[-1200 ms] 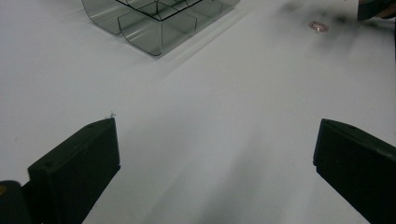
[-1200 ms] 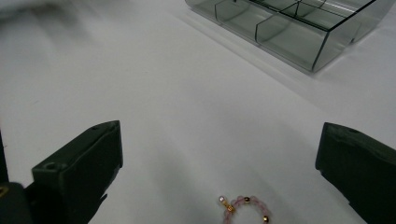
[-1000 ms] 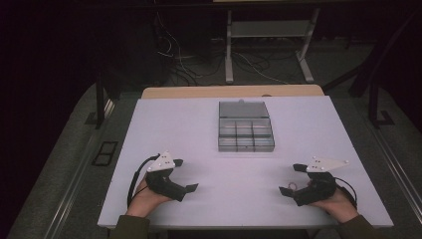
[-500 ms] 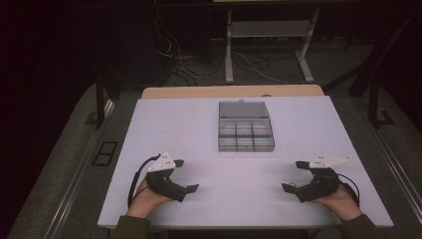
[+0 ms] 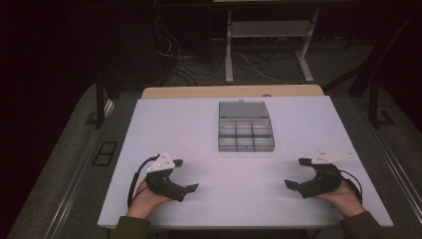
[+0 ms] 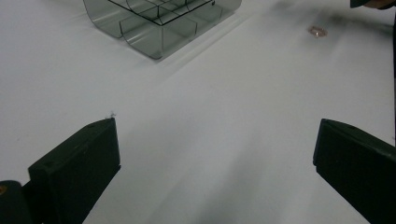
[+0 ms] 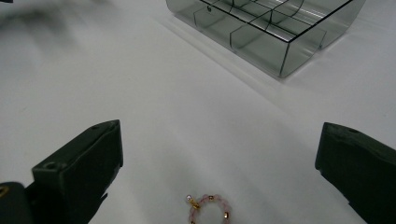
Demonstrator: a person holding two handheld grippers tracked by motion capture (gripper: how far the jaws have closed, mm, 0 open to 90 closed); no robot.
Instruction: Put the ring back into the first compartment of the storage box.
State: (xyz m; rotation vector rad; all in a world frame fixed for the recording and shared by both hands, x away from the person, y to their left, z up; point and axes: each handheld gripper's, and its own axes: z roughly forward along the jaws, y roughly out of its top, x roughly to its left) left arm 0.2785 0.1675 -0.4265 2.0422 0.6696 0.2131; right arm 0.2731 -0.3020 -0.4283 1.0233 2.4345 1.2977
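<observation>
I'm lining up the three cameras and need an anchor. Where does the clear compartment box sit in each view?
High view: the clear compartment box sits at the table's centre, toward the far edge.
Left gripper view: its near corner sits at top left of centre, cut by the frame edge.
Right gripper view: top right, also cut off.
Shared landmark: the white table beneath the box.
</observation>
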